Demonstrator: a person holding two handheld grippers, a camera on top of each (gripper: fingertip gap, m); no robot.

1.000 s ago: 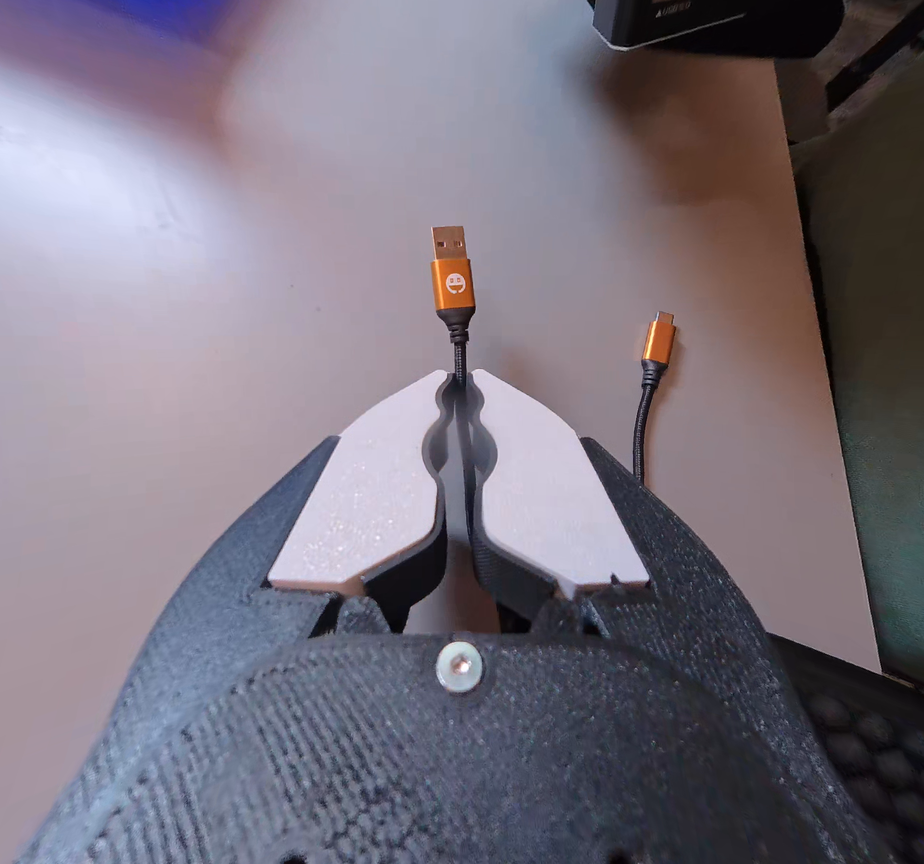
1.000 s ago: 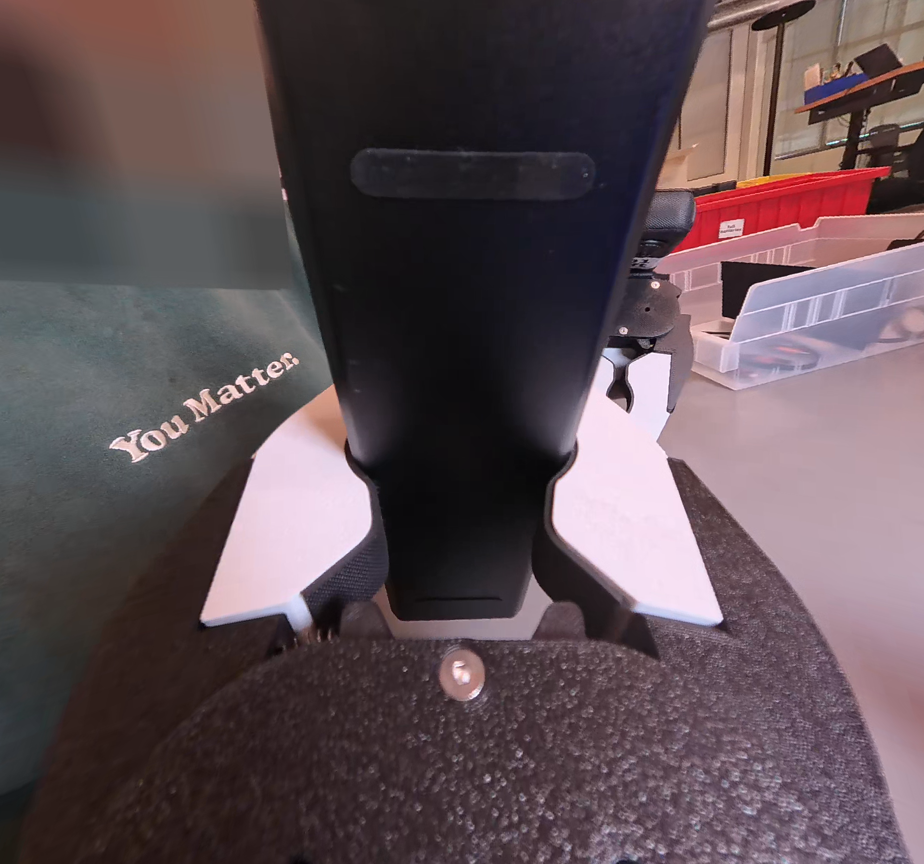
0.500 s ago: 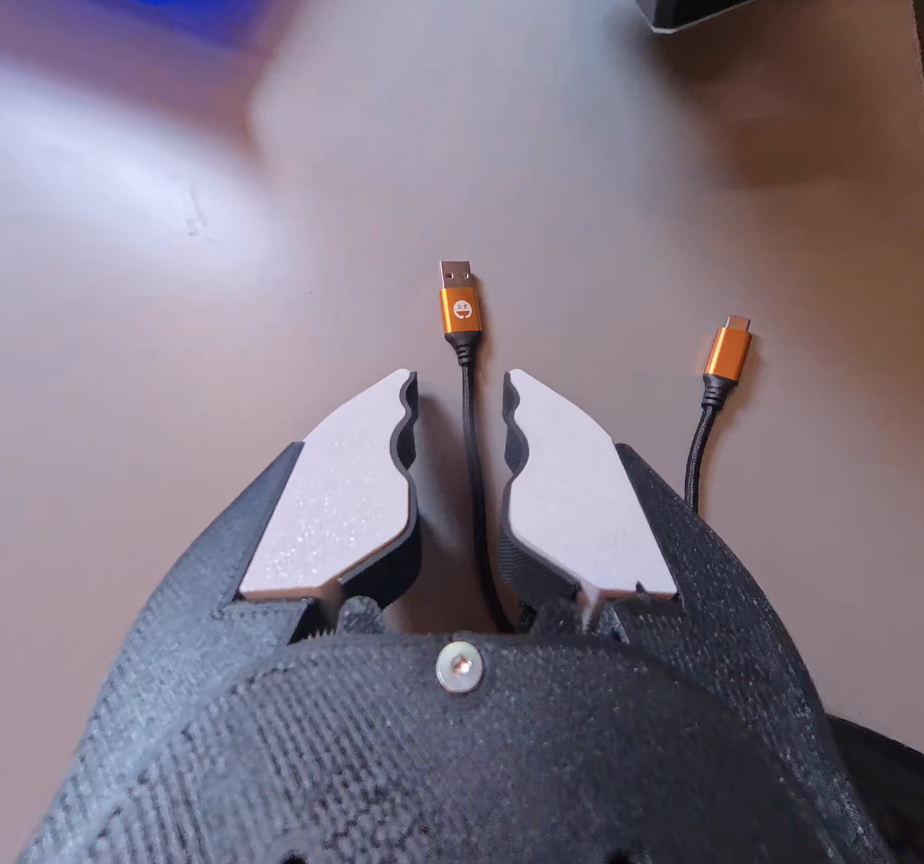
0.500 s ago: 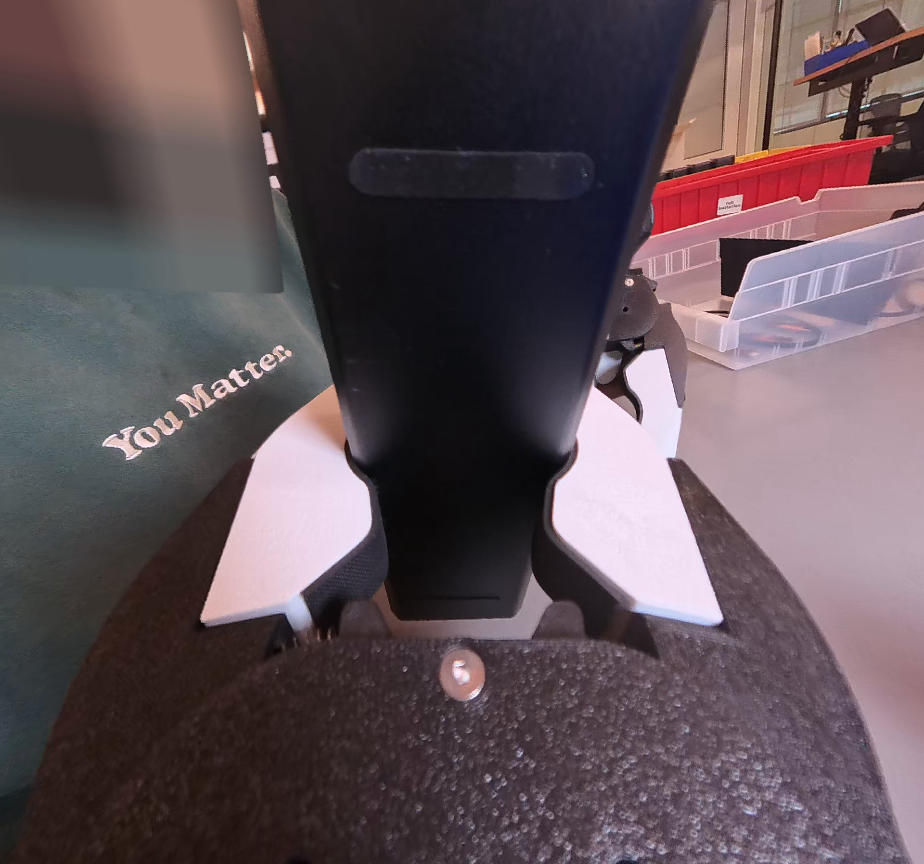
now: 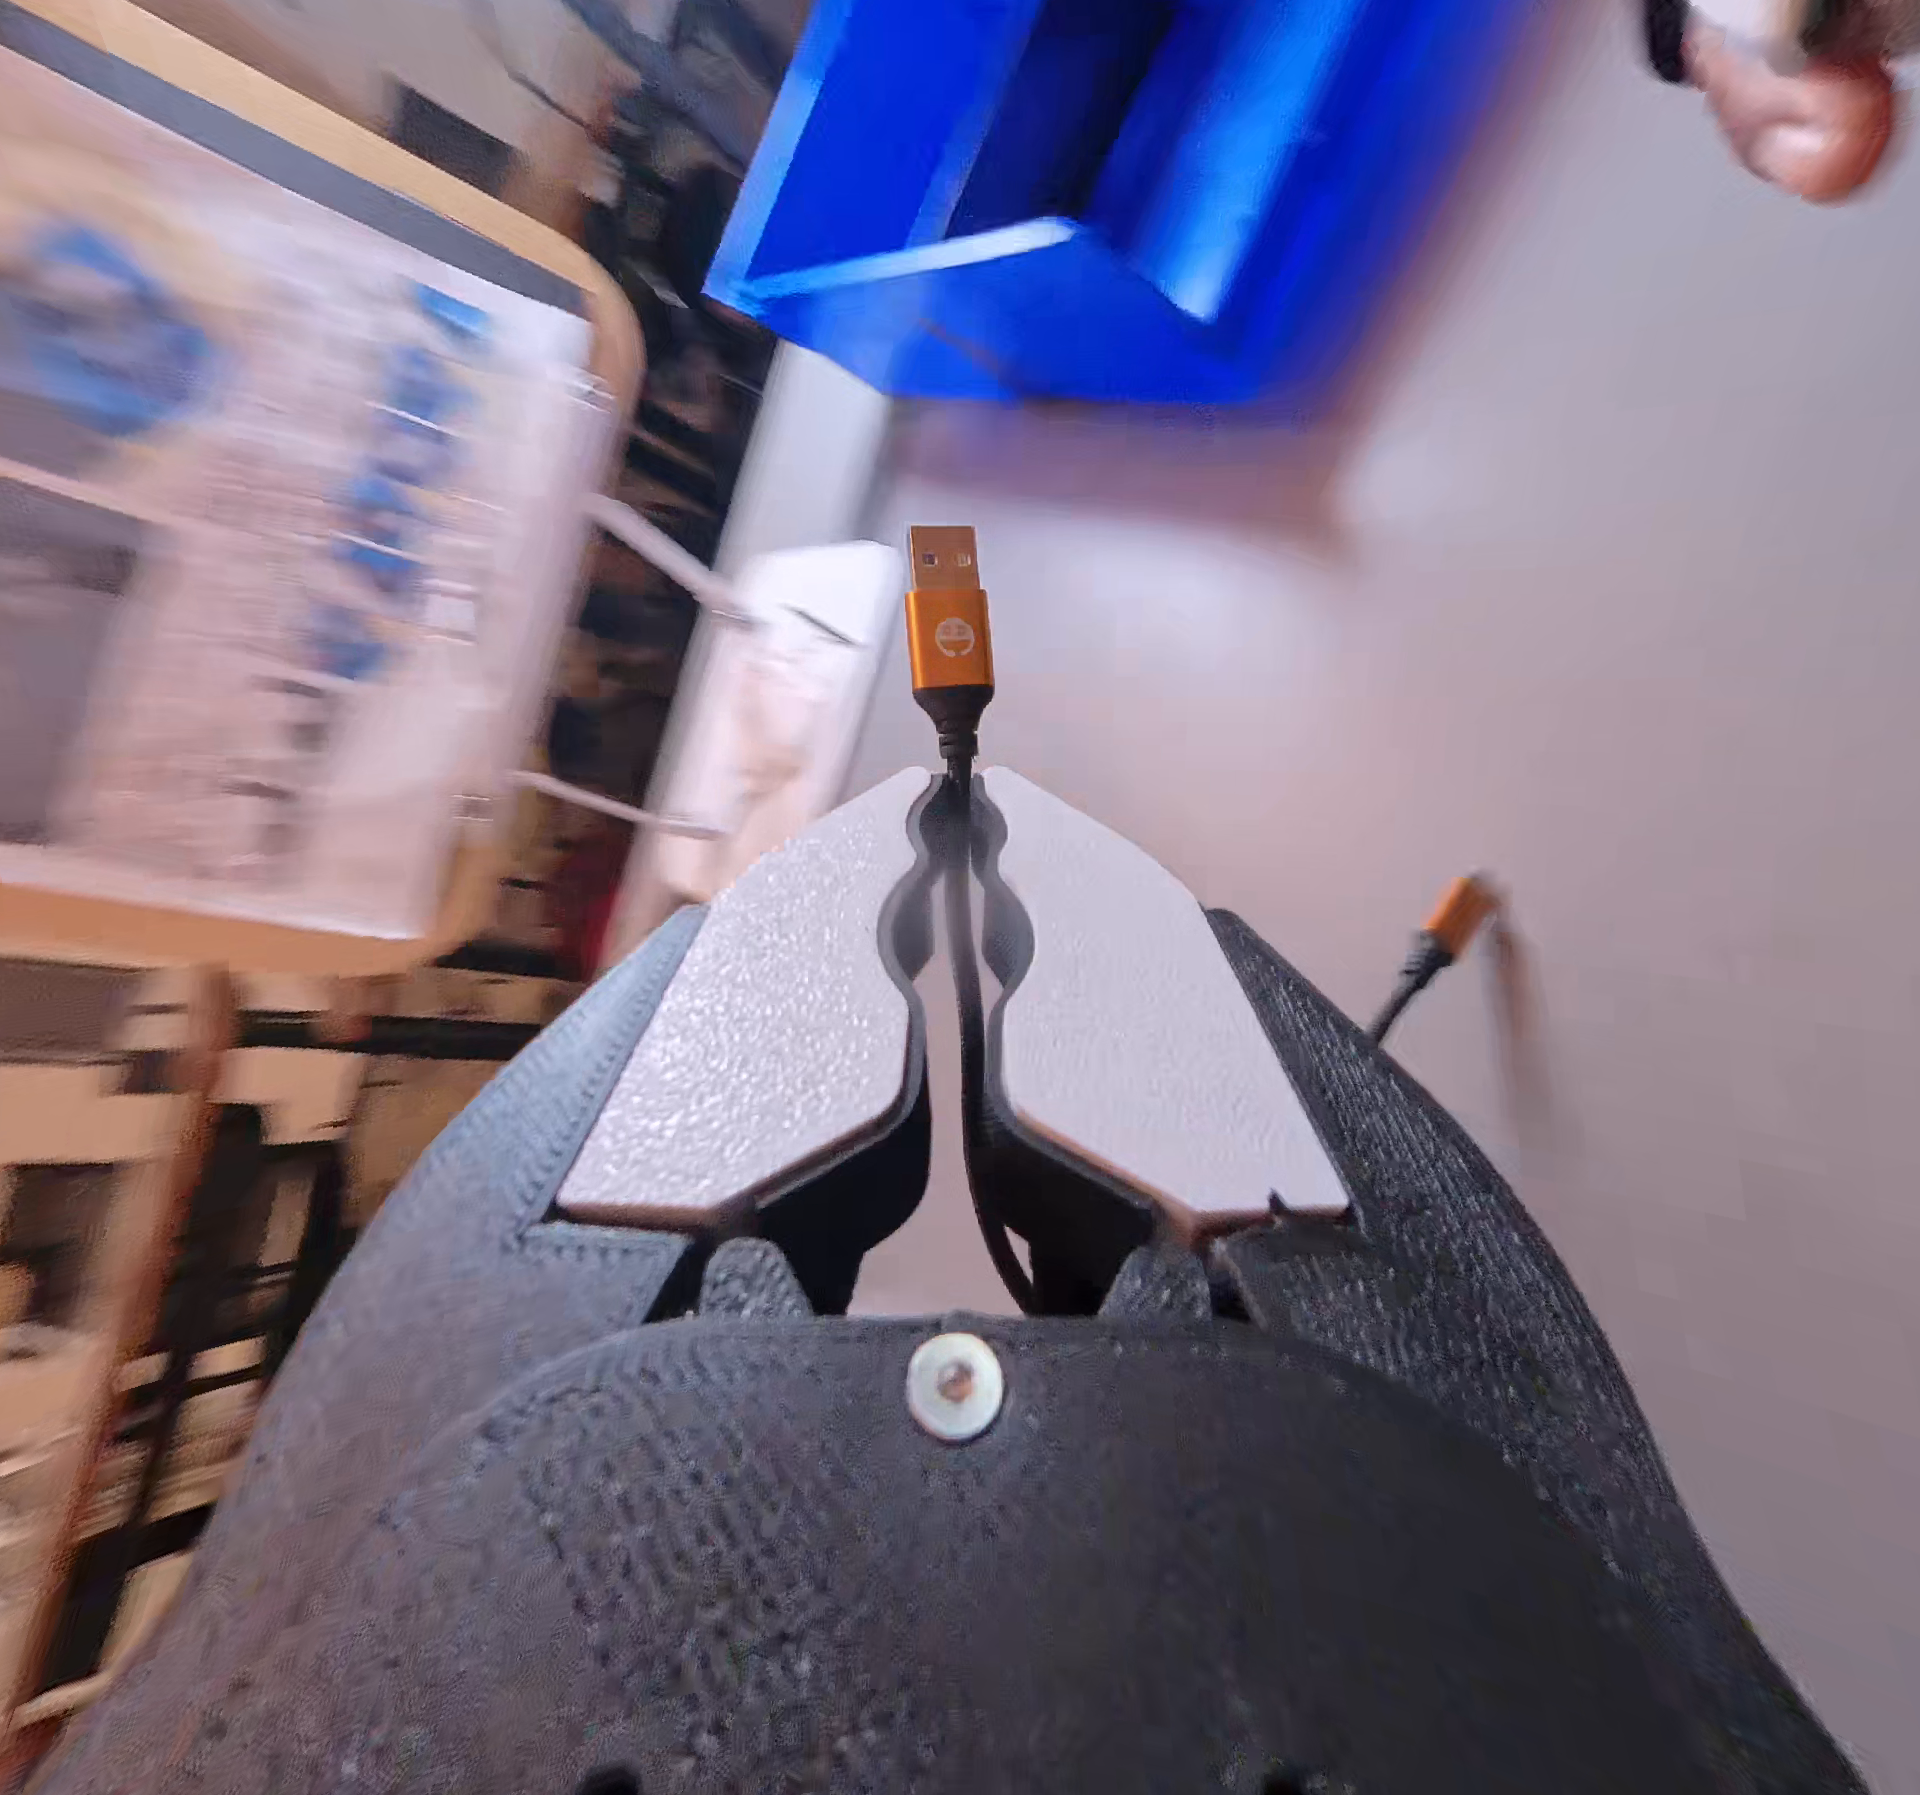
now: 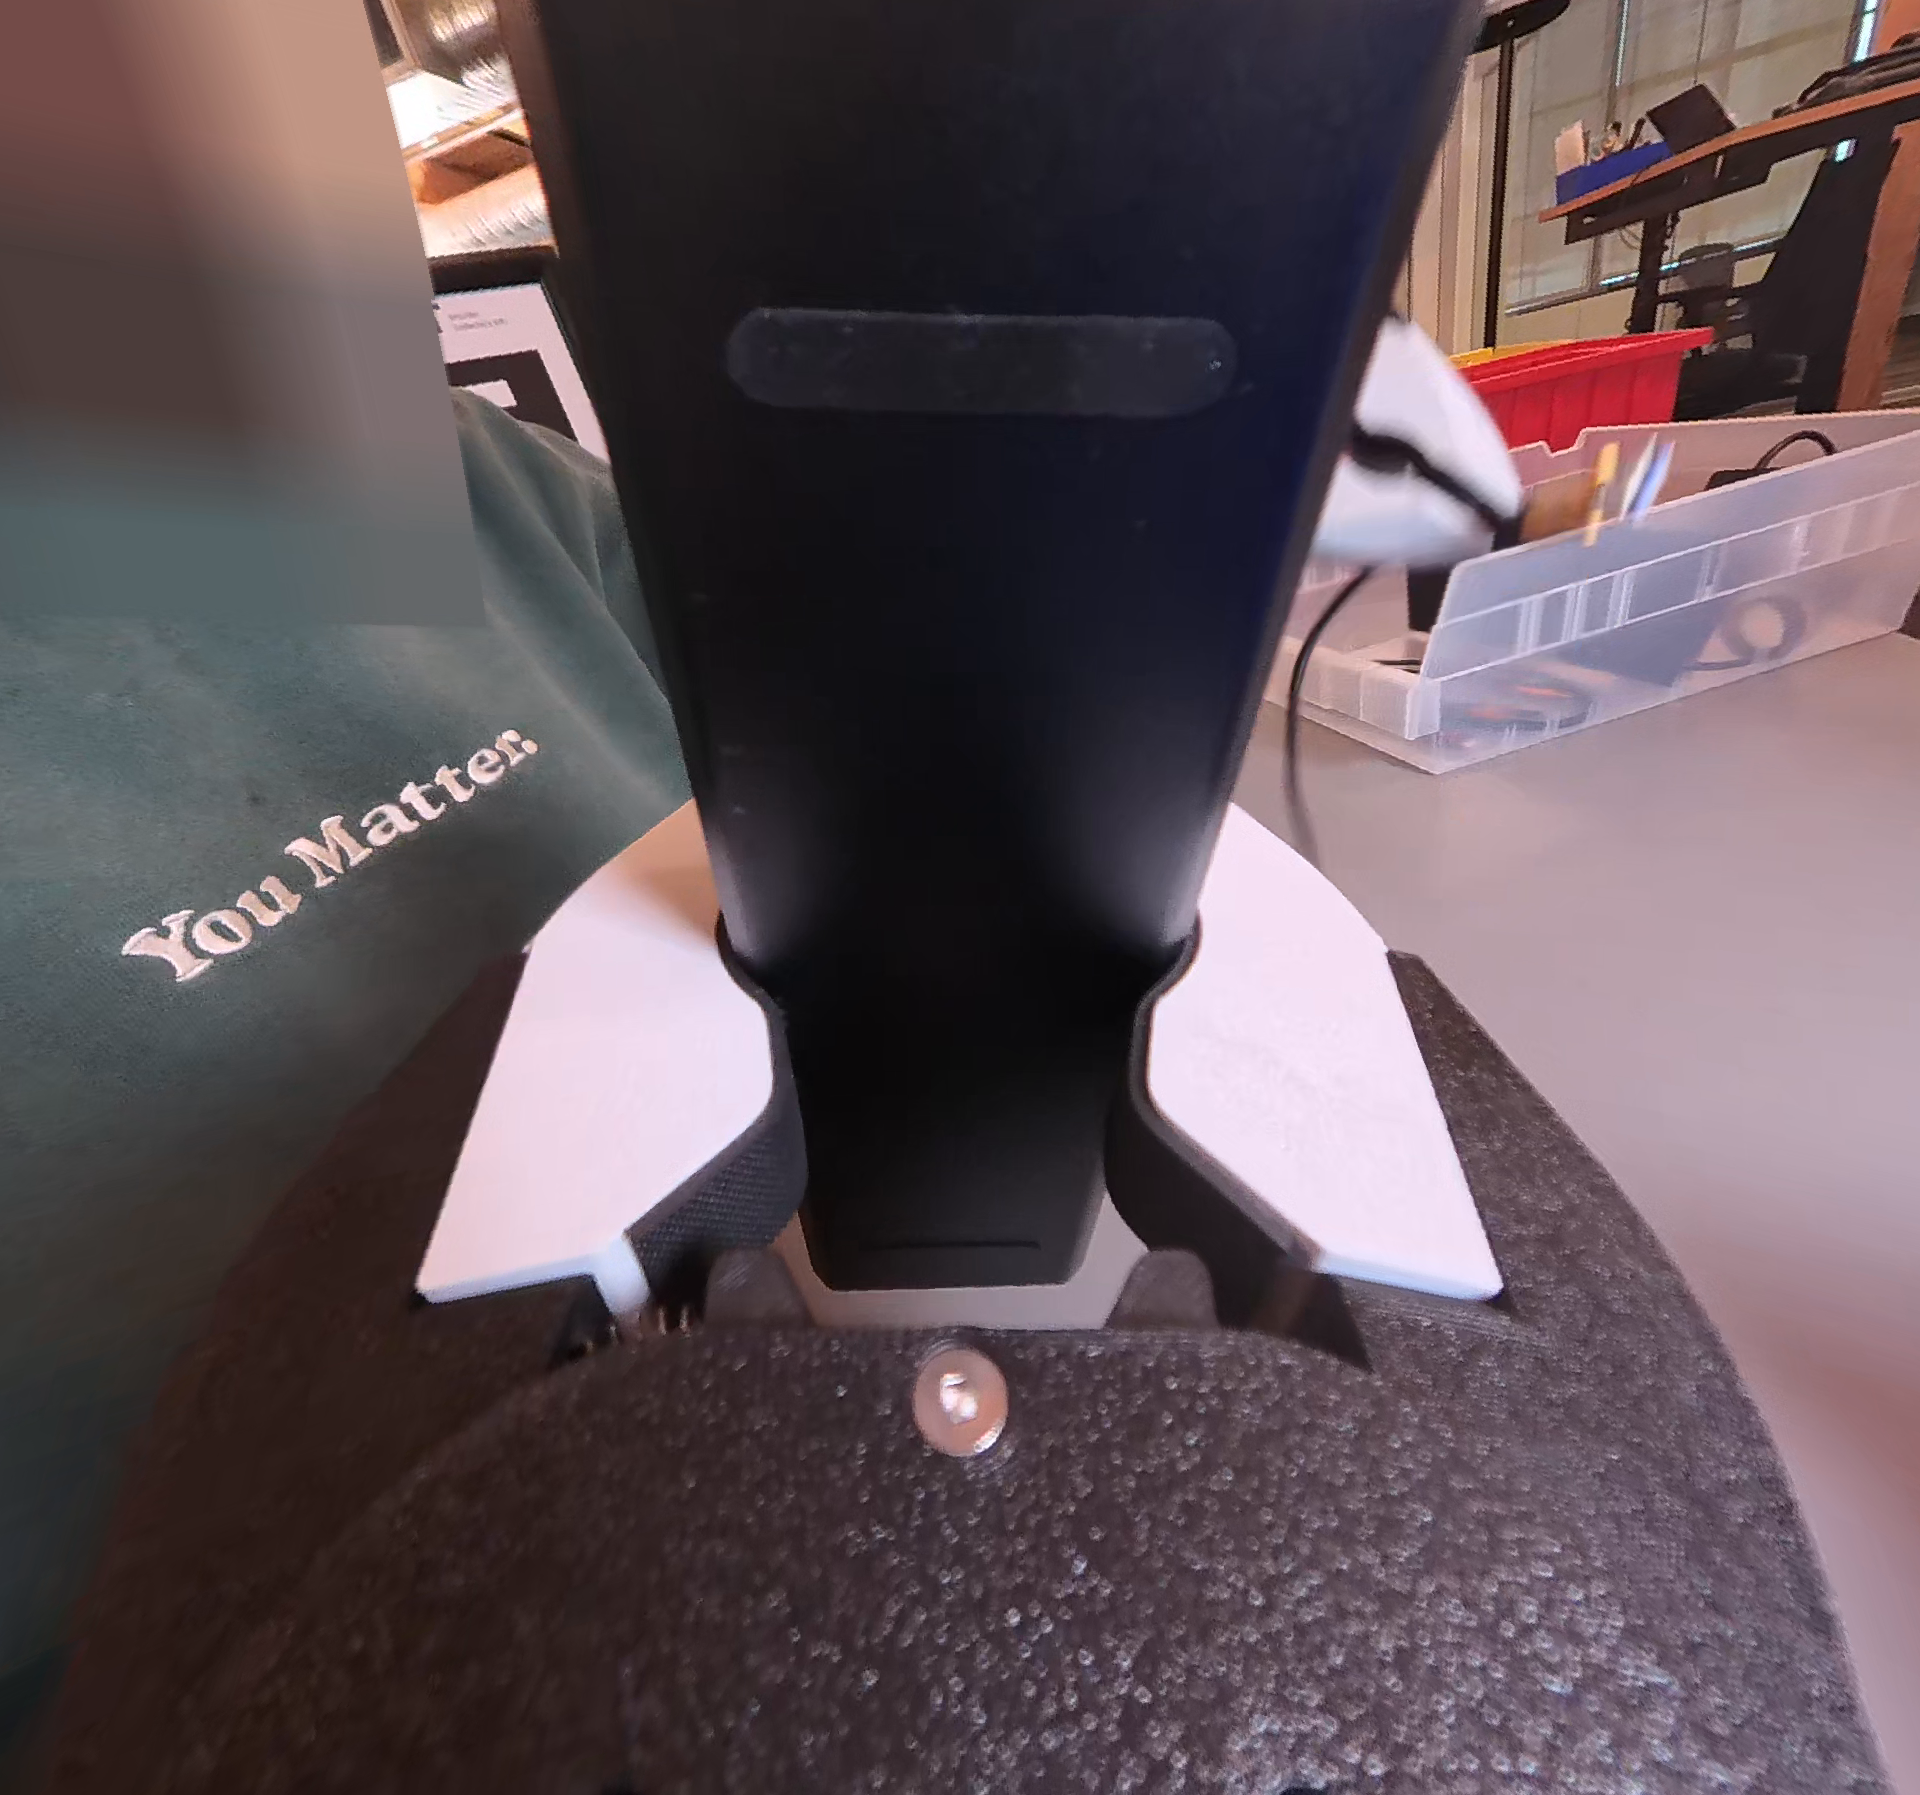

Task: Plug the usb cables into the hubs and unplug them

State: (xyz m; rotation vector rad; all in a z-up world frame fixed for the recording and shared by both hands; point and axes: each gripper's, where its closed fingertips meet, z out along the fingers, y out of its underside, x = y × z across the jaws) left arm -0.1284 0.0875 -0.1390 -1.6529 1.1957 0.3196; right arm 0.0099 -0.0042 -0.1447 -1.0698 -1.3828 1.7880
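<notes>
My left gripper [image 5: 958,781] is shut on a black braided cable just behind its orange USB-A plug [image 5: 945,639], which sticks out past the tips, lifted off the grey table [image 5: 1558,602]. The cable's orange USB-C end [image 5: 1458,912] lies on the table to the right. My right gripper [image 6: 956,945] is shut on a black USB hub [image 6: 977,550] and holds it upright with its flat back toward the camera; its ports are hidden. The left gripper [image 6: 1418,472] shows blurred just right of the hub, the cable [image 6: 1297,706] hanging below it.
A blue bin [image 5: 1039,135] stands on the table beyond the plug. A hand [image 5: 1808,119] shows at the top right. A person in a green sweatshirt [image 6: 260,810] is close on the left. A clear plastic organiser [image 6: 1662,592] and a red bin [image 6: 1579,384] stand at the far right.
My left gripper opened around the cable half a second ago, has shut on it again, lifted the plug and swung up toward the hub. The right gripper still holds the hub.
</notes>
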